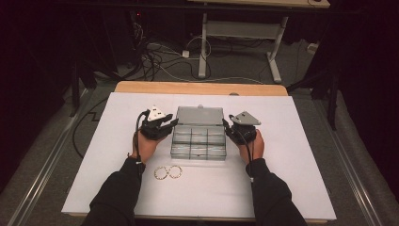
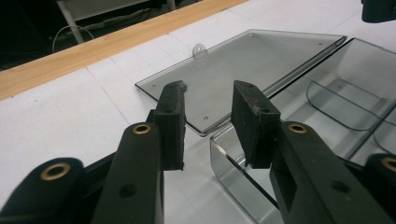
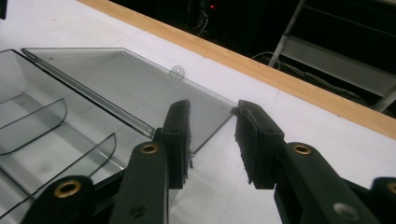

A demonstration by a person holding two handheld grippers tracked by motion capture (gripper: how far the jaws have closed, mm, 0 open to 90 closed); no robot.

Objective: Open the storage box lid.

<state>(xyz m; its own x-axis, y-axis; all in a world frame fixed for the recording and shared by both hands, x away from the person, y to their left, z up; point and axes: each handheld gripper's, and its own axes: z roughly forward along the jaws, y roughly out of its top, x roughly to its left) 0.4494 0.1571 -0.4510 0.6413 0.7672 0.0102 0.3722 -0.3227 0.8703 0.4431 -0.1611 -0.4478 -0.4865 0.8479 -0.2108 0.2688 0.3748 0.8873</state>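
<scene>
Two open grippers, left gripper (image 1: 165,123) and right gripper (image 1: 229,126), flanking one box (image 1: 198,141); seemingly two rings (image 1: 168,172).

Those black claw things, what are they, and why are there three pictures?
A person holds a pinching tool in each hand: the left gripper and the right gripper. One camera looks down from above the table. The other two ride on the grippers and look along their black jaws. On the table lies a clear plastic box with little compartments, its lid folded open flat behind it. Two small rings lie near the person. Both grippers are open, one at each side of the box, and hold nothing.
</scene>
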